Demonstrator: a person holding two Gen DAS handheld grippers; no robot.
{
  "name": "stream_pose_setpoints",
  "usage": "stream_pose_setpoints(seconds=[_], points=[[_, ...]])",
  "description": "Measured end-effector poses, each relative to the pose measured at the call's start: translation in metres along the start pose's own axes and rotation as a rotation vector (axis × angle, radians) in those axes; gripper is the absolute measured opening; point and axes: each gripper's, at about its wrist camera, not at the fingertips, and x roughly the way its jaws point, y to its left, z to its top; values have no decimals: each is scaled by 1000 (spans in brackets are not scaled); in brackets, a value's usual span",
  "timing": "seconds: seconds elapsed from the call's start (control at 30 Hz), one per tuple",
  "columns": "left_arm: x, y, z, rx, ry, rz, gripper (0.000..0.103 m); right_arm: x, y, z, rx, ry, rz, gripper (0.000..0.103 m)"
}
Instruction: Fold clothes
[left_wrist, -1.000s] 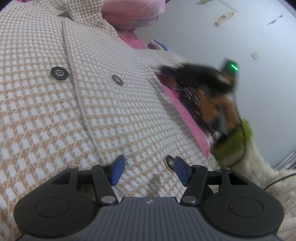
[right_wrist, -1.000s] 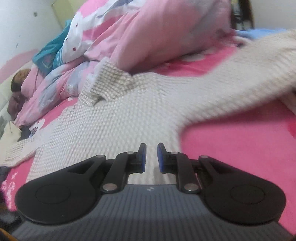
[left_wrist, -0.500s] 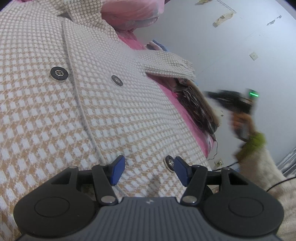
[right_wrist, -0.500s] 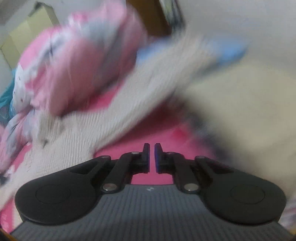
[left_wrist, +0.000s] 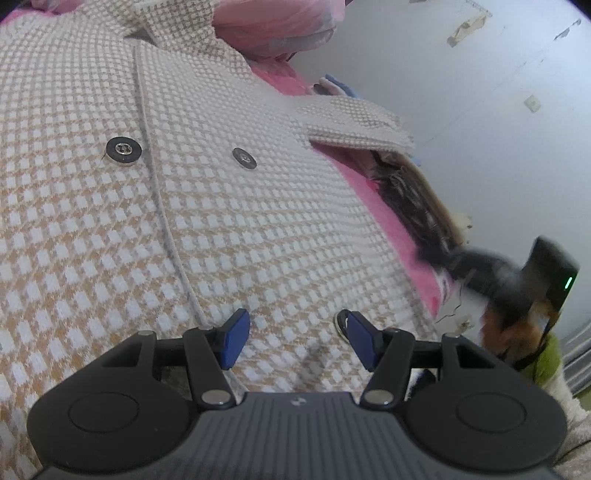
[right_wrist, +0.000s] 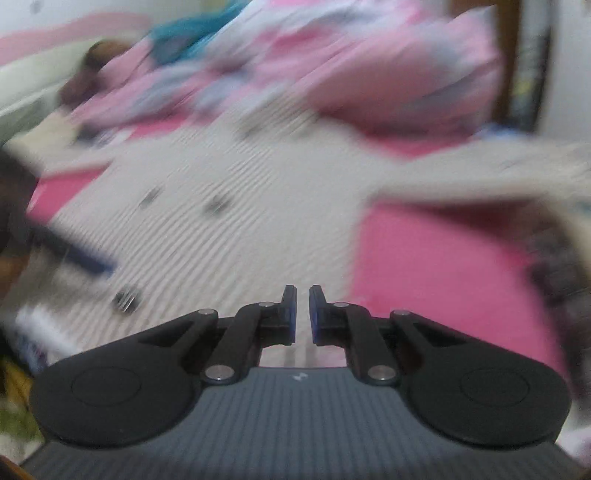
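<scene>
Checked jacket spread flat on the pink bed

Left gripper hovers spread wide over the near hem; right gripper, nearly closed and empty, is motion-blurred. A hasty pinch could catch the bedsheet, dragging the jacket crooked.

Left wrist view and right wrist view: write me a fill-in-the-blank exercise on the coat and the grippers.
1. The checked coat lies on a ____ sheet.
2. The left gripper is ____, a coat button by one pad.
3. The right gripper is nearly ____, with nothing between its pads.
4. The right wrist view is ____ by motion.

Missing: pink; open; shut; blurred
</scene>
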Motion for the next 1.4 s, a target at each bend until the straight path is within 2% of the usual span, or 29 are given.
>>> stream_pose_setpoints(seconds=[0.07,0.1,0.17,0.23,0.3,0.43,0.5,0.6,0.7,0.73,0.8,0.87,0.93,1.07,1.17,1.23,1.3,1.4], points=[[1,-3,0,16,5,15,60,15,10,-26,-54,46,40,6],[1,-3,1,26,8,17,60,12,8,-35,-59,38,41,6],[-1,-4,1,39,13,22,60,-9,-3,-45,-11,7,66,6],[-6,-7,3,34,7,51,58,-26,-22,-46,82,36,80,6],[-15,-14,7,56,-14,89,59,-42,-35,-40,137,46,42,9],[-29,-20,24,115,-70,83,64,-35,-53,3,185,-3,-5,9],[-23,-20,40,134,-85,80,66,-10,-62,40,217,-35,10,9],[13,-23,64,176,-101,181,65,53,-76,102,257,-50,10,9],[46,-17,73,199,-150,293,61,126,-92,159,319,-36,17,9],[51,-11,72,198,-172,302,61,151,-95,173,340,-28,12,9],[52,0,65,189,-218,262,61,196,-103,196,357,-9,-7,9],[49,9,57,177,-260,215,61,211,-107,202,369,-13,-11,9],[45,15,57,150,-266,180,63,226,-110,207,381,-18,-14,9],[40,26,58,103,-276,131,63,255,-117,217,406,-28,-20,0],[38,27,57,98,-280,126,63,277,-123,225,424,-35,-25,1],[38,27,57,97,-281,126,63,292,-126,230,436,-40,-28,7],[39,28,57,96,-281,126,63,307,-130,235,449,-45,-31,7],[38,28,56,93,-283,121,63,330,-113,244,398,-13,3,7]])
